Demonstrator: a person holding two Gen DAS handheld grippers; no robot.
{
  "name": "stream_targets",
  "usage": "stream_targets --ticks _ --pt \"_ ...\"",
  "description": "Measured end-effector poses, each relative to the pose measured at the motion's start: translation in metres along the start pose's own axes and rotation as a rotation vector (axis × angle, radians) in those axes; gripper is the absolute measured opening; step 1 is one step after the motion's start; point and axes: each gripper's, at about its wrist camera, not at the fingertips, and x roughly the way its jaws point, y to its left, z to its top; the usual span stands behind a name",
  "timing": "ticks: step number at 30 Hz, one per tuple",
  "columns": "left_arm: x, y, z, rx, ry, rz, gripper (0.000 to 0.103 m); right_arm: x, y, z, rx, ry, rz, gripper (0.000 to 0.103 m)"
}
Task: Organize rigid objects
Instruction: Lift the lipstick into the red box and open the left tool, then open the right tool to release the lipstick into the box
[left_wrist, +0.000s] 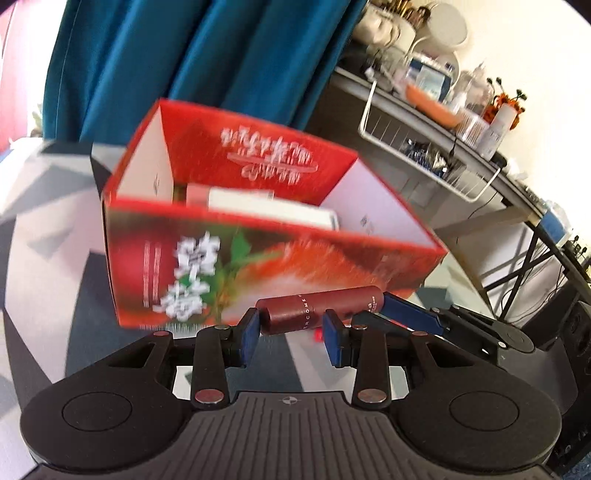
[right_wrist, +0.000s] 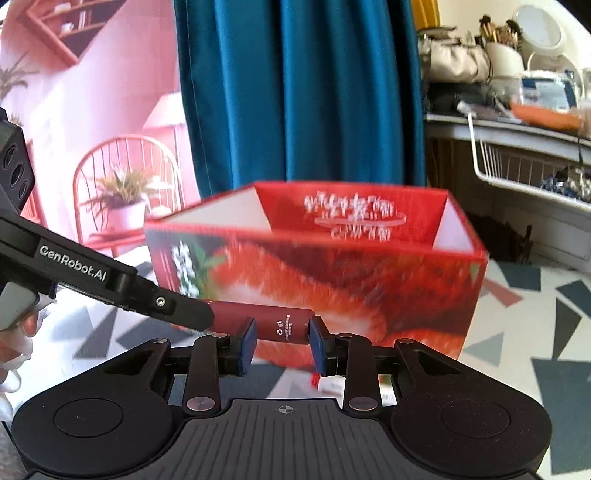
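Note:
A dark red cylinder tube (left_wrist: 319, 308) lies crosswise, held at both ends. My left gripper (left_wrist: 291, 334) is shut on its left part, blue pads on either side. My right gripper (right_wrist: 282, 341) is shut on its right end (right_wrist: 280, 326). The right gripper's blue finger shows in the left wrist view (left_wrist: 410, 314) at the tube's right end; the left gripper's black finger shows in the right wrist view (right_wrist: 184, 310). Just behind the tube stands an open red strawberry-print box (left_wrist: 258, 258), also in the right wrist view (right_wrist: 332, 273), holding white and pink packages (left_wrist: 258, 203).
The box stands on a surface with a grey and white triangle pattern (right_wrist: 517, 332). A teal curtain (right_wrist: 295, 92) hangs behind. A cluttered grey desk with a white wire basket (left_wrist: 424, 155) is at the right. A small red and white item (right_wrist: 328, 386) lies below my right gripper.

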Motion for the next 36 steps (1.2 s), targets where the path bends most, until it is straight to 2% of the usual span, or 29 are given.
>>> stream_targets --ticks 2,8,17,25,33,36 --pt "-0.004 -0.004 0.005 -0.001 -0.015 -0.007 0.041 -0.002 0.0 0.008 -0.003 -0.02 0.002 0.029" --pt "-0.011 -0.013 0.022 0.037 -0.061 -0.042 0.041 -0.006 -0.005 0.036 -0.002 -0.054 -0.027 0.029" --pt "0.002 -0.016 0.046 0.054 -0.073 -0.045 0.041 0.008 -0.012 0.07 -0.02 -0.058 -0.058 0.029" --pt "0.03 -0.003 0.072 0.057 -0.083 -0.006 0.041 0.053 -0.023 0.09 -0.007 0.052 -0.067 0.029" --pt "0.071 0.013 0.091 0.039 0.016 0.029 0.041 0.11 -0.042 0.097 0.062 0.212 -0.082 0.029" --pt "0.081 0.014 0.091 0.052 0.031 0.046 0.041 0.122 -0.043 0.094 0.048 0.24 -0.093 0.029"
